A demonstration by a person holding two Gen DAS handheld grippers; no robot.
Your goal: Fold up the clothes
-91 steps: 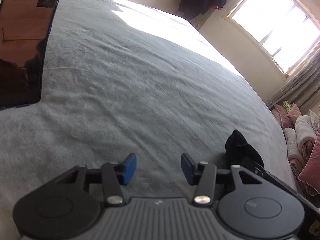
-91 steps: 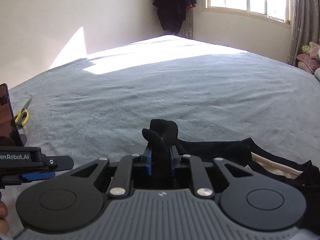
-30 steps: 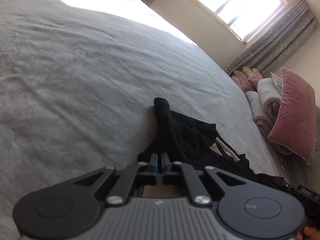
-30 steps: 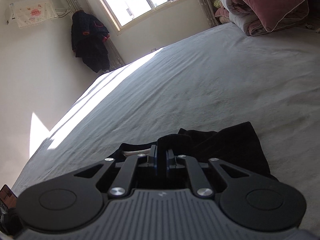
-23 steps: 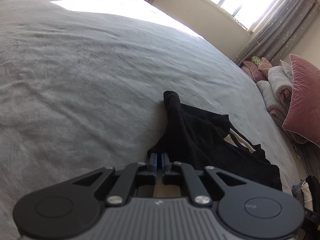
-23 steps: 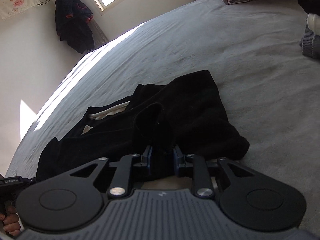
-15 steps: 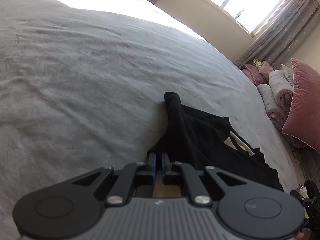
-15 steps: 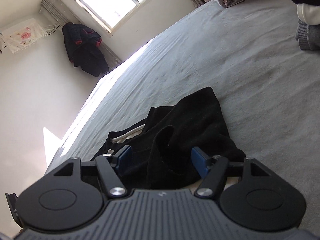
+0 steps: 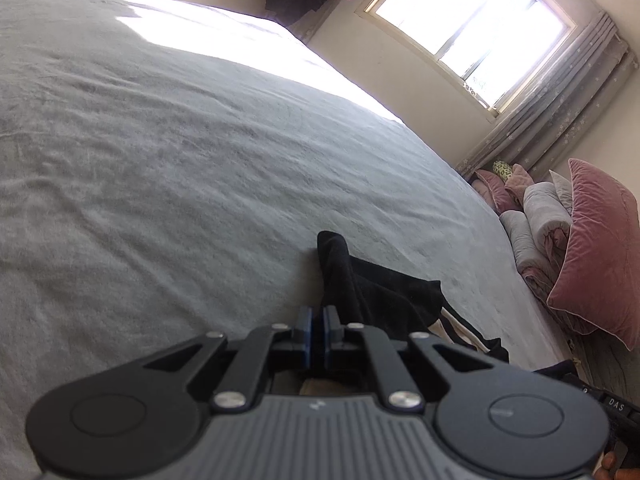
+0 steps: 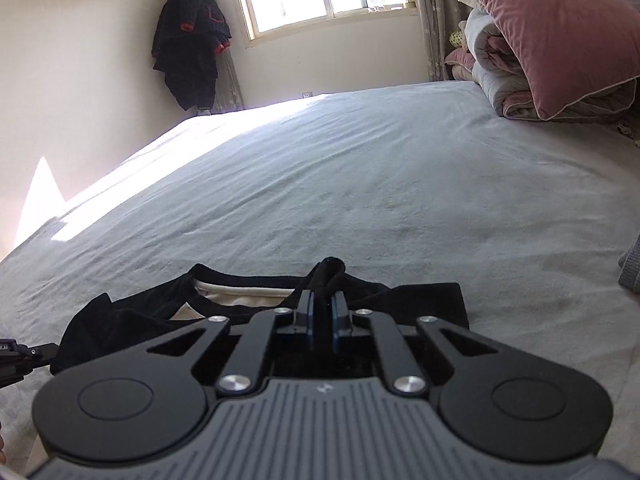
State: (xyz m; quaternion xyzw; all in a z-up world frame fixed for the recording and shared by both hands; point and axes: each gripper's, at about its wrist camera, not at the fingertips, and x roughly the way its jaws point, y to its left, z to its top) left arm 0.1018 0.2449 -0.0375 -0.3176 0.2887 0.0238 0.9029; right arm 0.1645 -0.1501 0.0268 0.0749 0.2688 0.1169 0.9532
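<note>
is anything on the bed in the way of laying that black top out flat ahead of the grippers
Nothing visible. Both the left gripper and right gripper are shut on the black top, and the grey bed cover ahead is bare up to the pink pillow and rolled bedding at the far edge.

bright window (image 9: 472, 28) glare whitens the bed (image 9: 240, 44); fisheye-bent edges.

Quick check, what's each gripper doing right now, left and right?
Left gripper: shut on the black garment.
Right gripper: jaws closing, a fold of the black garment pinched between them.
</note>
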